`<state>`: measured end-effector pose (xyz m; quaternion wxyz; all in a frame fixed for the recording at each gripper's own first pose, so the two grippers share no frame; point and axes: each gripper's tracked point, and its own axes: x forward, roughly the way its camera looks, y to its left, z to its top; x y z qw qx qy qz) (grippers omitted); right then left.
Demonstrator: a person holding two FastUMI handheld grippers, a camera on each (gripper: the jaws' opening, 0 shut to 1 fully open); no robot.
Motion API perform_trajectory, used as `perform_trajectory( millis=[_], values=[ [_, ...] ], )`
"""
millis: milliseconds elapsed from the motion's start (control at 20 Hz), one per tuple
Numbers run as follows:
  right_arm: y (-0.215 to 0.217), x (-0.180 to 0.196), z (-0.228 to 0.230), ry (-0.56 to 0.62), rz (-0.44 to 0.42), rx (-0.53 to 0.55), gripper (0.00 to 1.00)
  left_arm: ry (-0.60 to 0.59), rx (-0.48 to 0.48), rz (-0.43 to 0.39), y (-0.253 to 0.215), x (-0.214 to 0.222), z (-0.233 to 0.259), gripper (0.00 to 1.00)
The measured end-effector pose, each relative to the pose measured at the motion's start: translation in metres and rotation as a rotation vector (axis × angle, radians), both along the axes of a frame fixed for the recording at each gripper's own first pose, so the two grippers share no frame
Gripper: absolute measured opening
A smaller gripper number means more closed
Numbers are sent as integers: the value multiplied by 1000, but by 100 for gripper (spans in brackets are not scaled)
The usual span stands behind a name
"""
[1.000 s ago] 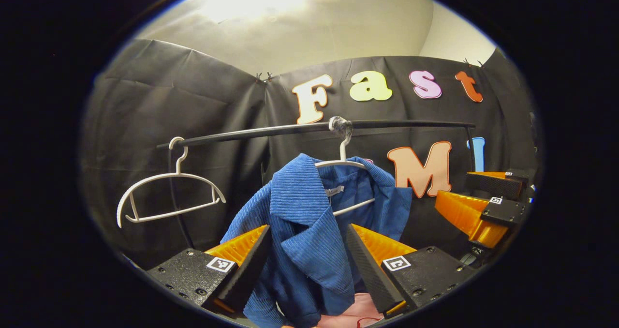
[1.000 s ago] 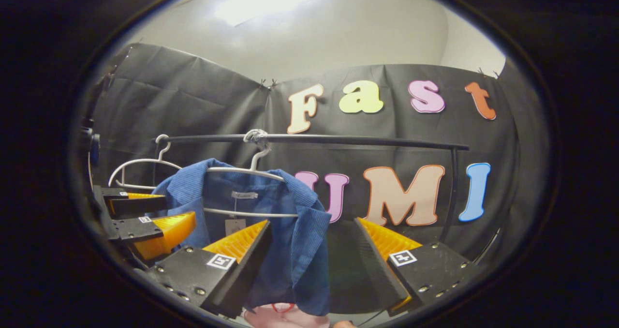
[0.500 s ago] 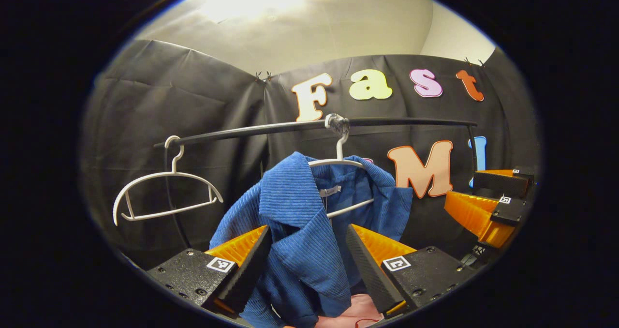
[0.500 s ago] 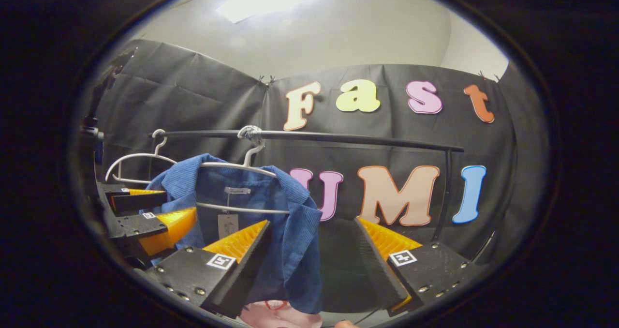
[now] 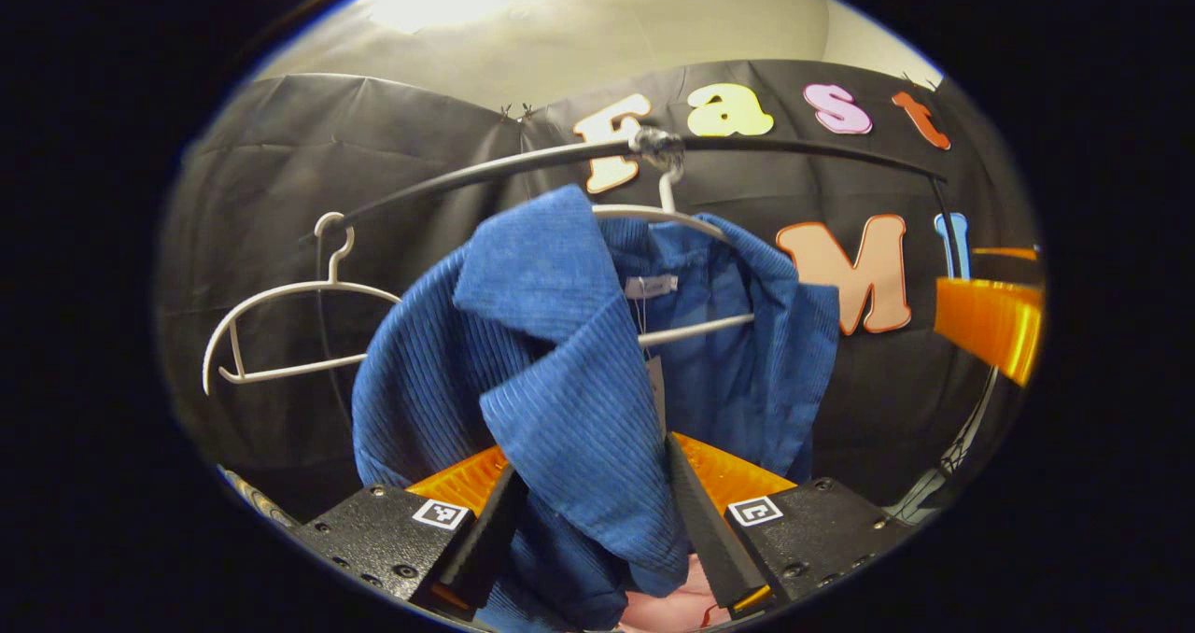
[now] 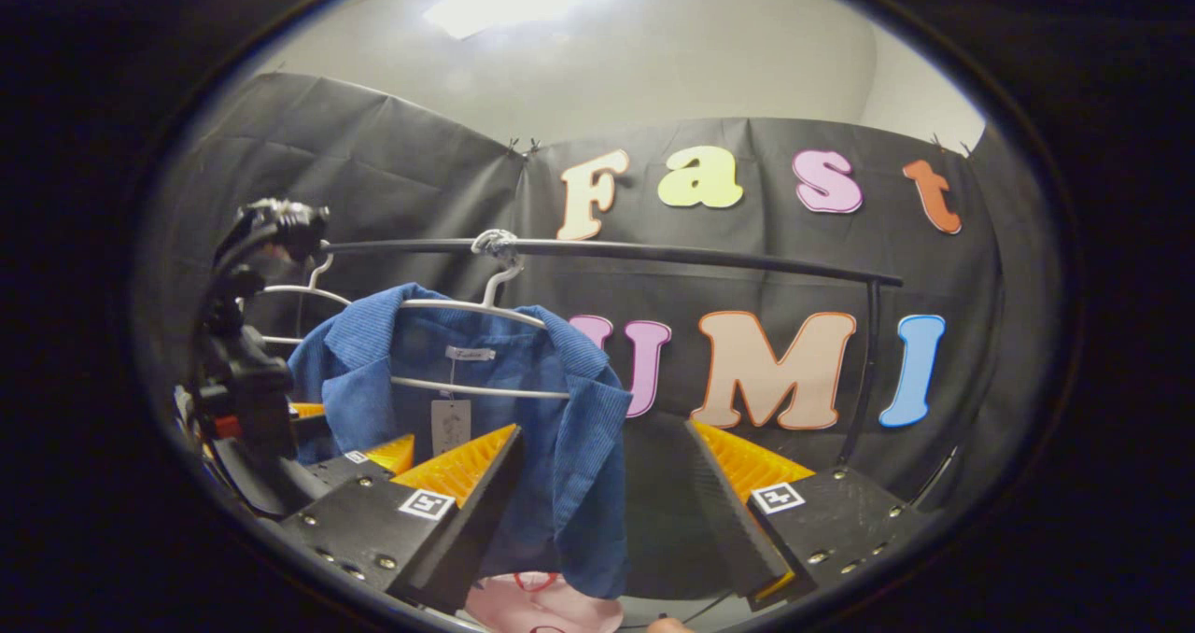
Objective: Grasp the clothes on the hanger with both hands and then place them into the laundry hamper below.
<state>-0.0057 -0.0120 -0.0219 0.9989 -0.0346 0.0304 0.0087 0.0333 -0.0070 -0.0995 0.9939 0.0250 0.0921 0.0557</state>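
While the left gripper [image 5: 590, 512] has its jaws spread around the lapel of the blue jacket [image 5: 560, 372], apparently not yet pinching, the right gripper [image 6: 602, 498] waits wide apart just beside the other front edge. The jacket hangs on a white hanger [image 6: 467, 308] from the black rail [image 6: 653, 252]. Pulling one-sided could snag the collar.

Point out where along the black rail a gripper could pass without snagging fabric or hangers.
Free: the black rail from the blue corduroy jacket to the rail's right post, where the right gripper stands open. Crowded: the left end, where the empty white hanger, the jacket's white hanger and the left gripper bunch together.
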Motion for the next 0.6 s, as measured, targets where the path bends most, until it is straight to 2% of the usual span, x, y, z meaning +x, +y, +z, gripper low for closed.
perform_trajectory(
  millis=[50, 150, 500, 550, 600],
  values=[
    [0, 1, -3, 5, 5, 0, 100, 15, 7, -3, 0, 2, -8, 86],
    [2, 3, -9, 14, 15, 3, 99, 37, 15, -7, 2, 5, -18, 77],
    [11, 28, -37, 57, 55, -1, 100, 49, -27, 19, 21, 2, -20, 9],
    [13, 36, -41, 58, 63, -10, 100, 50, -26, 6, 20, 1, -19, 5],
    [15, 45, -45, 55, 71, -24, 100, 46, -22, -4, 20, 0, -17, 7]
  ],
)
